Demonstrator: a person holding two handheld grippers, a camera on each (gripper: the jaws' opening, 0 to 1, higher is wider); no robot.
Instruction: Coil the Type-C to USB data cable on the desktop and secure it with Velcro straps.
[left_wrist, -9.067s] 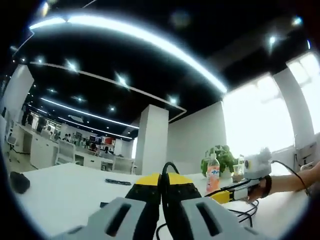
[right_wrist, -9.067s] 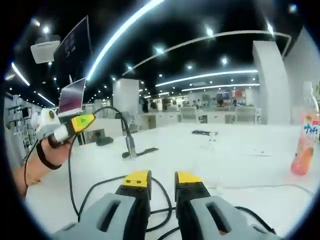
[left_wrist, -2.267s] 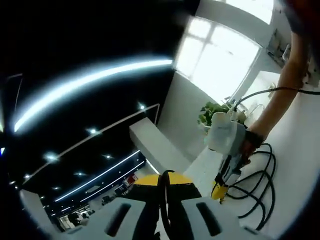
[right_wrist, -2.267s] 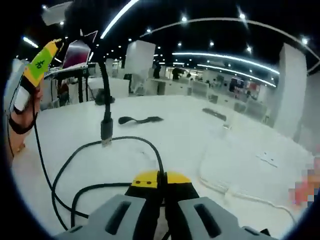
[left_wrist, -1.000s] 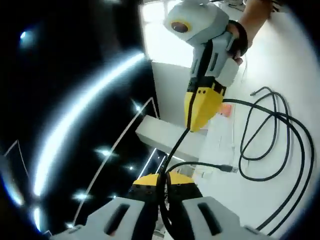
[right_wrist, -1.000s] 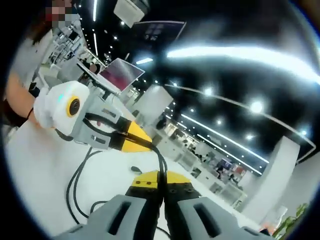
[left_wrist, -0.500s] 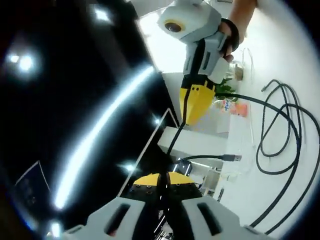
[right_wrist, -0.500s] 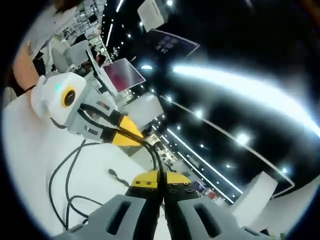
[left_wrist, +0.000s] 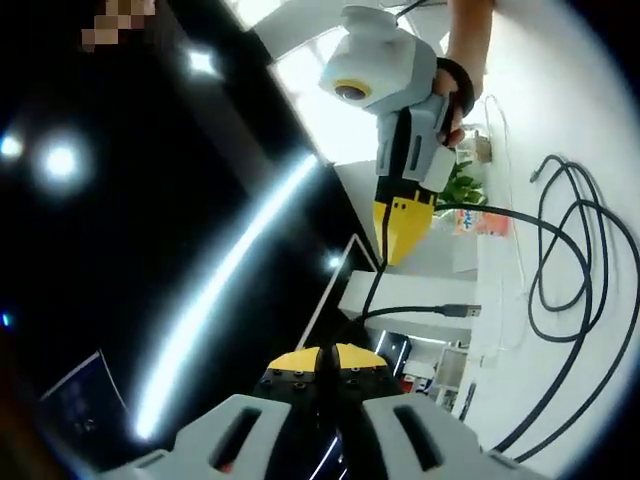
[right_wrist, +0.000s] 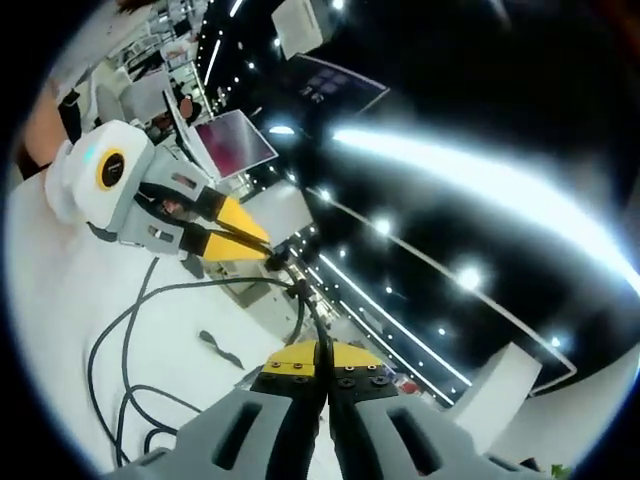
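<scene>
Mid-coiling: left gripper (left_wrist: 327, 362) and right gripper (right_wrist: 322, 357), jaws of each pinching the black data cable (left_wrist: 585, 290), looped on the white worktop (left_wrist: 590, 140) at frame right. Next, probably another loop, then the Velcro strap (right_wrist: 220, 350) at lower left

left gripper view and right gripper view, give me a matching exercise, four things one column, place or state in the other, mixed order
Things:
1. left tool
2. velcro strap
3. USB plug
4. drink bottle

Place or state:
A. lying flat on the white desktop, apart from the cable
B. hanging free in the air at the cable's end
C. shut on the black cable
D. standing beside the green plant

Pairs: 1-C, 2-A, 3-B, 4-D
</scene>
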